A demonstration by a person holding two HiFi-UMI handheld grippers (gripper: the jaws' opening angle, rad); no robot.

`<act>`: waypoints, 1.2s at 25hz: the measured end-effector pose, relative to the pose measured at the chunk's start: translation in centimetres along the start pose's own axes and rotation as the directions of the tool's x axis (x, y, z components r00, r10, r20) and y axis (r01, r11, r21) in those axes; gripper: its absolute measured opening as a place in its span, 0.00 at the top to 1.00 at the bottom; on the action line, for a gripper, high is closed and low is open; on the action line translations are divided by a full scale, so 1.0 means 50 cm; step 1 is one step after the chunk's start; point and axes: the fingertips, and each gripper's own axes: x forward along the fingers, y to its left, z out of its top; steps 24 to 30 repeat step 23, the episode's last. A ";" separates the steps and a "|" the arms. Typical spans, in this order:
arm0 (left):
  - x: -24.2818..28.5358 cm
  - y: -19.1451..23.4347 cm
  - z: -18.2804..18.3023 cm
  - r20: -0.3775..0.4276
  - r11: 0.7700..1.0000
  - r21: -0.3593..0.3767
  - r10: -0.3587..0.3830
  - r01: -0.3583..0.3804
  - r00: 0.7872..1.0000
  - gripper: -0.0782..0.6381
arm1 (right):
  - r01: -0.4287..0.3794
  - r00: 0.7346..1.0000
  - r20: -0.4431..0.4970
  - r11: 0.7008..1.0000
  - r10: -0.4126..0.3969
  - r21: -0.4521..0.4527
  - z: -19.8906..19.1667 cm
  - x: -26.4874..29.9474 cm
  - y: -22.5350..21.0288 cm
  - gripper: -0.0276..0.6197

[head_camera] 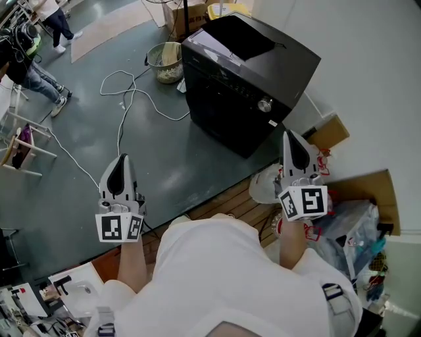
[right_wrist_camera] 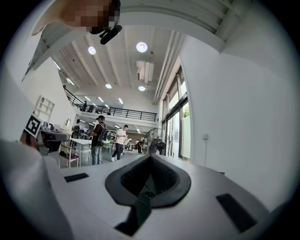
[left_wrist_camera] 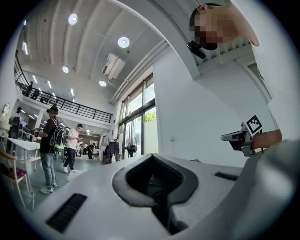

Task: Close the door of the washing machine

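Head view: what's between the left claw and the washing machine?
Bare grey floor only, in the head view, between the left claw and the washing machine; a white cable loops just beside that stretch.

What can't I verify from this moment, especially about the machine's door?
- Door of the washing machine: head view only, black on black from steeply above, so open or shut is unclear.
- The machine in both gripper views: absent, since they face the hall and a white wall.
- Setting of the knob: head view, too small to read.

wire basket [head_camera: 164,62], white cable [head_camera: 119,135], cardboard box [head_camera: 179,18]
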 end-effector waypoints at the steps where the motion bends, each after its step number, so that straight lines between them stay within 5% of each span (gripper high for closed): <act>1: 0.000 0.000 -0.001 0.000 1.000 -0.001 -0.001 0.001 1.000 0.88 | 0.002 1.000 -0.003 1.000 -0.002 0.001 -0.002 0.000 0.000 0.96; 30: 0.001 0.016 -0.008 -0.003 1.000 -0.004 0.003 -0.003 1.000 0.88 | 0.006 1.000 -0.013 1.000 -0.006 -0.003 -0.012 0.010 0.017 0.96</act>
